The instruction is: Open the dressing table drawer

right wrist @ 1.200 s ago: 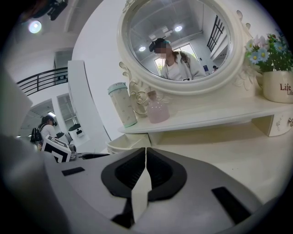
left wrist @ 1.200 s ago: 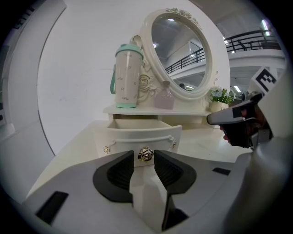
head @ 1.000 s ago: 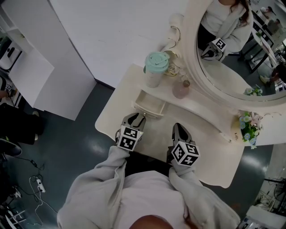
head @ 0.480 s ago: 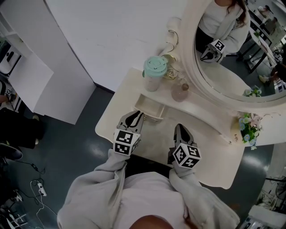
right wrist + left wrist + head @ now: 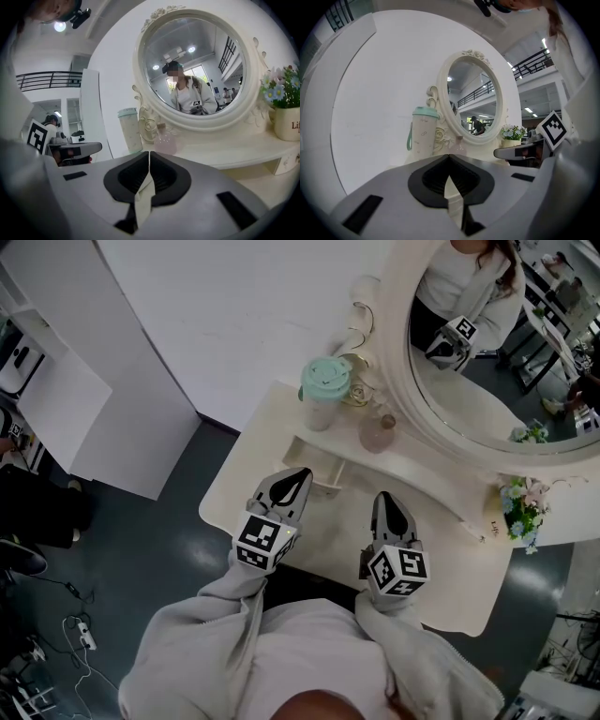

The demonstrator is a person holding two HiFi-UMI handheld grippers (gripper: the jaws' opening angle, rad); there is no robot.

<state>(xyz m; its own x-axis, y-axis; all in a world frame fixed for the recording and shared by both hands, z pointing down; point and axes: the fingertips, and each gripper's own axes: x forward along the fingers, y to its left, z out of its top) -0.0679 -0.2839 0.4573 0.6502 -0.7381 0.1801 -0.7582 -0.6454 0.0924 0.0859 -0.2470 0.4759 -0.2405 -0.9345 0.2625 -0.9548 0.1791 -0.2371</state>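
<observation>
A small cream drawer [image 5: 323, 463] stands pulled out of the shelf at the back of the dressing table [image 5: 450, 563]; its inside shows. My left gripper [image 5: 298, 474] hangs in front of the drawer with its jaws shut and nothing between them, and its tip covers the drawer's front edge in the head view. In the left gripper view the left gripper [image 5: 449, 157] points level at the mirror [image 5: 476, 105]. My right gripper [image 5: 386, 499] is over the table top to the right, also shut and empty. The right gripper view shows the right gripper [image 5: 149, 153] the same way.
A mint-lidded cup [image 5: 324, 390] and a pink bottle [image 5: 379, 430] stand on the shelf behind the drawer. The oval mirror [image 5: 487, 381] rises at the back right. A flower pot [image 5: 523, 507] sits at the right end. A white cabinet [image 5: 84, 399] stands left.
The left gripper's jaws went from open to shut. Both grippers rose and tilted up towards level; the left one now overlaps the drawer's front in the head view.
</observation>
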